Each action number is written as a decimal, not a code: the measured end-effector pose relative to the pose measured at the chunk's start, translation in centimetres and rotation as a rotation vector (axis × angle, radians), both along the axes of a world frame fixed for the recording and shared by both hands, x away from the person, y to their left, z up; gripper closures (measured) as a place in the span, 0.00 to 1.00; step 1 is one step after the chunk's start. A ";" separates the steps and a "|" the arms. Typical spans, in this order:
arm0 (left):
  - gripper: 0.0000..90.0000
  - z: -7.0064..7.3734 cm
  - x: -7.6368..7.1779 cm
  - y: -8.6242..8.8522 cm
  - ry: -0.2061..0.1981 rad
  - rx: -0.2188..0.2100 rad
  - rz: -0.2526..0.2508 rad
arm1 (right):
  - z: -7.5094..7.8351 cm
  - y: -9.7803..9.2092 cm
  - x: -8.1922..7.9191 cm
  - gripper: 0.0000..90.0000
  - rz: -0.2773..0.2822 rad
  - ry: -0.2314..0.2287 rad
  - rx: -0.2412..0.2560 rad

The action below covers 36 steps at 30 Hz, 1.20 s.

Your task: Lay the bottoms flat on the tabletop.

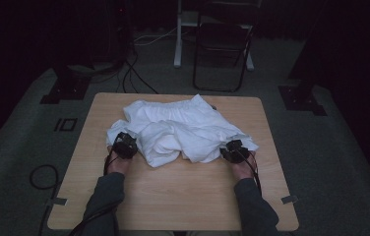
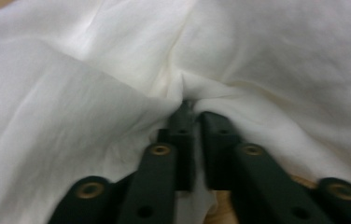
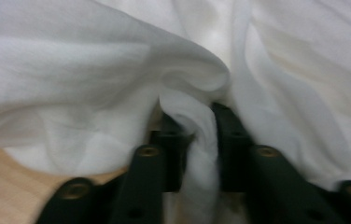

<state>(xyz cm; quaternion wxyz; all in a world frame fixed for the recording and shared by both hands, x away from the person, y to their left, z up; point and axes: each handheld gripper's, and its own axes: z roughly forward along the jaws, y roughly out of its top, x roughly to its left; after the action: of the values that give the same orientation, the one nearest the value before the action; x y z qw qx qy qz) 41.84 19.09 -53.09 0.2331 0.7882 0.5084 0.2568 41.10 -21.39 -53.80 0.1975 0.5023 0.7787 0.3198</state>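
A rumpled white garment [image 1: 178, 129] lies heaped on the middle of the wooden counter [image 1: 183, 189], its waistband toward the far edge. The left hand-held gripper [image 1: 124, 145] sits at the cloth's near left edge; in the left gripper view its jaws are pinched nearly together on a fold of the fabric [image 2: 183, 88]. The right hand-held gripper [image 1: 233, 150] is at the near right edge, jaws clamped on a bunched roll of the cloth [image 3: 197, 140]. A folding chair [image 1: 222, 46] stands on the floor beyond the counter.
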 end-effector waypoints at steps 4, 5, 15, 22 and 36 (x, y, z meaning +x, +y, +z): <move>0.66 0.8 -1.0 0.1 -0.027 -0.056 -0.007 | 0.5 0.5 -0.8 0.50 0.046 0.032 -0.020; 0.63 1.1 -1.3 0.3 -0.035 -0.069 -0.009 | 0.7 0.6 -1.1 0.46 0.055 0.027 -0.031; 0.55 5.4 -4.7 0.8 -0.149 -0.162 -0.033 | 5.2 2.0 -4.8 0.33 0.120 -0.130 -0.034; 0.42 6.7 -4.5 -1.7 -0.158 -0.197 -0.113 | 5.4 5.9 -4.1 0.29 0.175 -0.136 -0.027; 0.53 2.8 -1.4 -6.0 -0.046 -0.128 -0.121 | 2.9 10.2 -1.8 0.35 0.159 -0.060 -0.085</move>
<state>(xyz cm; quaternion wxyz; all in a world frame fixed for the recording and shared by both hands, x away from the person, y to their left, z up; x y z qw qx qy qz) 40.39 13.05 -50.30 0.3096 0.7950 0.4696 0.2272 39.30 -11.23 -50.92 0.2160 0.4200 0.8228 0.3161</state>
